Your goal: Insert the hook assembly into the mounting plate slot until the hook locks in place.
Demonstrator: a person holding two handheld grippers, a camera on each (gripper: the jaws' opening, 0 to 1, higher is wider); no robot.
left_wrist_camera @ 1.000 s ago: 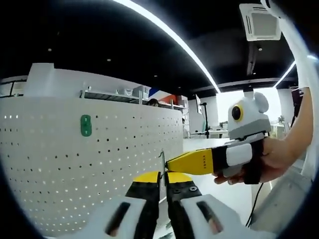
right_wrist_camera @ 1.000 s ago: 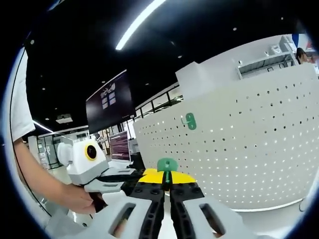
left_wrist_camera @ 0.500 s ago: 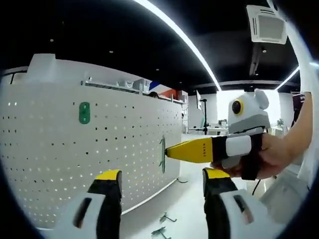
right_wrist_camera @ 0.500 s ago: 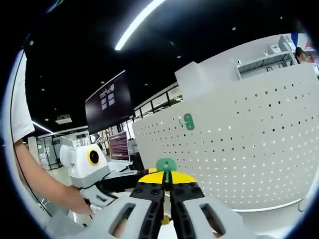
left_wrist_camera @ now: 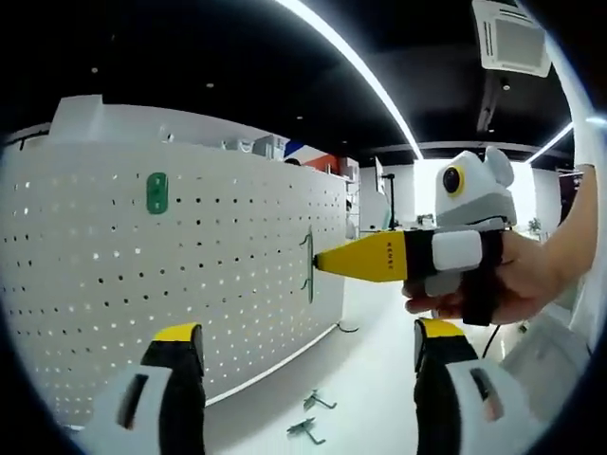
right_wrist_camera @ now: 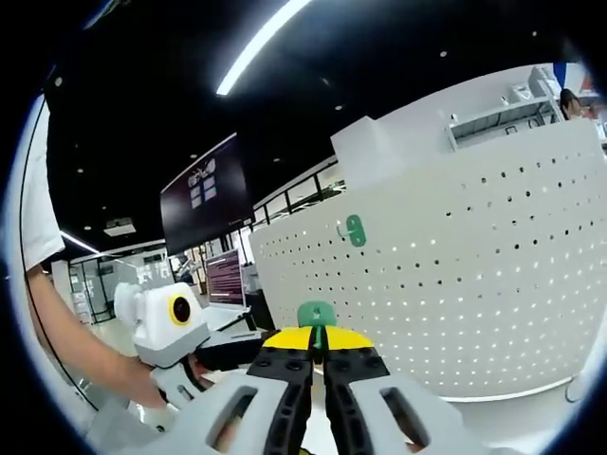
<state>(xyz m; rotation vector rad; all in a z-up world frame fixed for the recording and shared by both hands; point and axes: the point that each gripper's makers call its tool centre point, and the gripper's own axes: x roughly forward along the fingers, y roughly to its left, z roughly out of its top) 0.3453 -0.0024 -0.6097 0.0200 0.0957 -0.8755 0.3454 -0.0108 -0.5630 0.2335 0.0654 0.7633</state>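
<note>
A white perforated mounting plate [left_wrist_camera: 218, 284] stands upright, and a green hook piece [left_wrist_camera: 156, 192] is fixed high on it. My right gripper [left_wrist_camera: 319, 265] comes in from the right in a person's hand, shut on a green hook assembly [left_wrist_camera: 309, 268] that is seen edge-on close to the plate. In the right gripper view that green hook assembly [right_wrist_camera: 316, 314] sticks up between my shut right gripper [right_wrist_camera: 318, 339], facing the plate [right_wrist_camera: 474, 284] below the fixed green piece [right_wrist_camera: 355, 230]. My left gripper [left_wrist_camera: 308, 365] stands open and holds nothing. The left gripper [right_wrist_camera: 180, 332] also shows at the left, hand-held.
A few loose metal hooks [left_wrist_camera: 308, 417] lie on the white table [left_wrist_camera: 379, 389] below the plate. A person's hand and forearm [left_wrist_camera: 541, 275] are at the right. A dark screen [right_wrist_camera: 207, 194] hangs behind, and a long ceiling light runs overhead.
My left gripper went from shut beside the hook assembly to wide open and drew away from it. The right gripper kept its hold on the green hook assembly near the plate.
</note>
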